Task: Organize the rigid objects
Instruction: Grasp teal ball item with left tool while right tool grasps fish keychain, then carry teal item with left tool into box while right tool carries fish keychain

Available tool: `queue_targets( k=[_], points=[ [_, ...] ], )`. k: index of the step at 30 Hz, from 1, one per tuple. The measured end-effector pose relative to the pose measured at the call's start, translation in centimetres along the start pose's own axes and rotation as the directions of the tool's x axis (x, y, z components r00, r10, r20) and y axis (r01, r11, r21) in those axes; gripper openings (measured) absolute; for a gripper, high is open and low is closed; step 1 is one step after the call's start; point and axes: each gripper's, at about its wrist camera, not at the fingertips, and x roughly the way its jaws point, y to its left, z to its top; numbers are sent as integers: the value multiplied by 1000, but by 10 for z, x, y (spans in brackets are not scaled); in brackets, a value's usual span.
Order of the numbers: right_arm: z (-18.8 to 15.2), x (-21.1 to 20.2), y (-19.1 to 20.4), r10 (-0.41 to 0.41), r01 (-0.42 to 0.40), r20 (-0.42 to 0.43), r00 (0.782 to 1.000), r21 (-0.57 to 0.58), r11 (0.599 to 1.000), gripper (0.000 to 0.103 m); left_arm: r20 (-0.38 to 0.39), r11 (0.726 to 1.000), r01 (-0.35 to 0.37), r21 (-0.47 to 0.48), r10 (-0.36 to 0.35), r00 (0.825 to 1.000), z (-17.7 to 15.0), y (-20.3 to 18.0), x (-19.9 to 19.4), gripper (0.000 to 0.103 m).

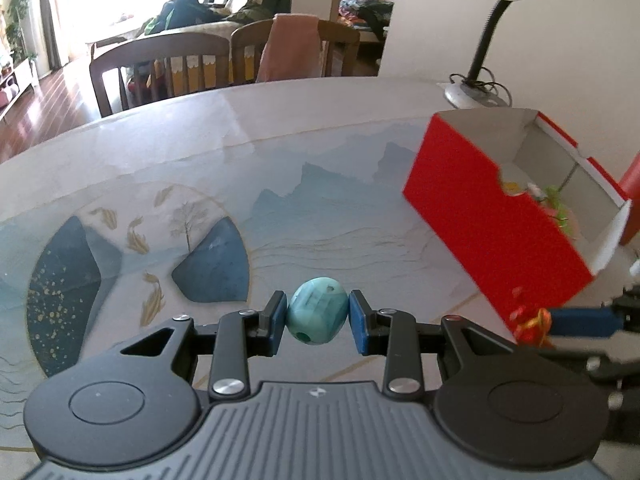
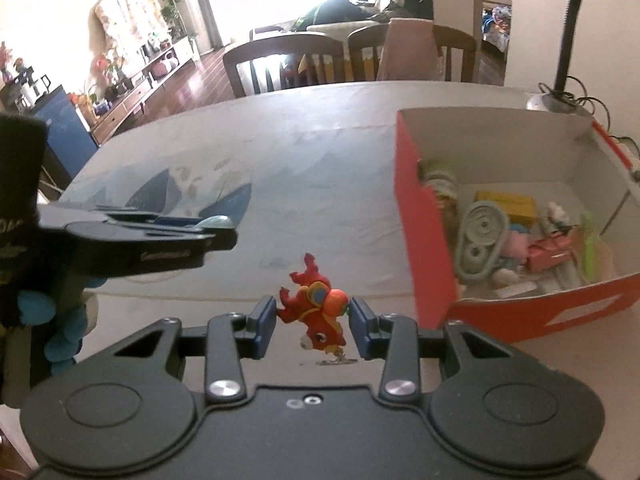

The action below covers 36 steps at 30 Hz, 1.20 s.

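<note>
Both tools are pointing steeply down over the surface (image 1: 320, 152). Left tool (image 1: 318, 317) is clamping a teal bead (image 1: 317, 309) between its blue pads, bead clear of the surface. Right tool (image 2: 312, 322) is pinching a red figurine (image 2: 318, 312) hanging head-down, also clear of the surface; something small is dangling under it, too blurred to identify. In the right wrist view the left tool is showing side-on at the left edge, a black sleeve (image 2: 18, 184) behind it, cut off by the frame. In the left wrist view only the right tool's blue fingertip and a smear of the figurine are visible at the right edge. Red box (image 2: 424, 240) is sitting open on the surface to the right, near the figurine, already holding assorted small items; most are blurred, and in the left wrist view its near wall is hiding the contents. Lamp base (image 1: 468, 94) is sitting beyond the box. Surface left of the box is lying open to the far rim, chairs (image 1: 160, 68) just past it.
</note>
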Motion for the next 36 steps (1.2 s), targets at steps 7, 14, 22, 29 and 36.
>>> queue_targets(
  k=[7,14,22,29,36],
  points=[
    [13,-28,-17,8,-9,45,999,18,1000,38,22,1000,7,6,-7,1000,9,-15,-29,33],
    [29,-48,-40,9,-10,86,996,6,1000,38,56,1000,7,28,-8,998,23,-39,-57,33],
    [44,-58,-76,-1,-1,105,994,11,1000,38,73,999,3,54,-7,997,40,-72,-72,33],
    [55,-60,-112,-19,17,122,992,14,1000,38,86,997,3,73,-9,996,53,-105,-73,33],
    [63,-56,-149,-36,35,123,992,13,999,38,83,995,4,95,-11,996,64,-139,-61,33]
  ],
)
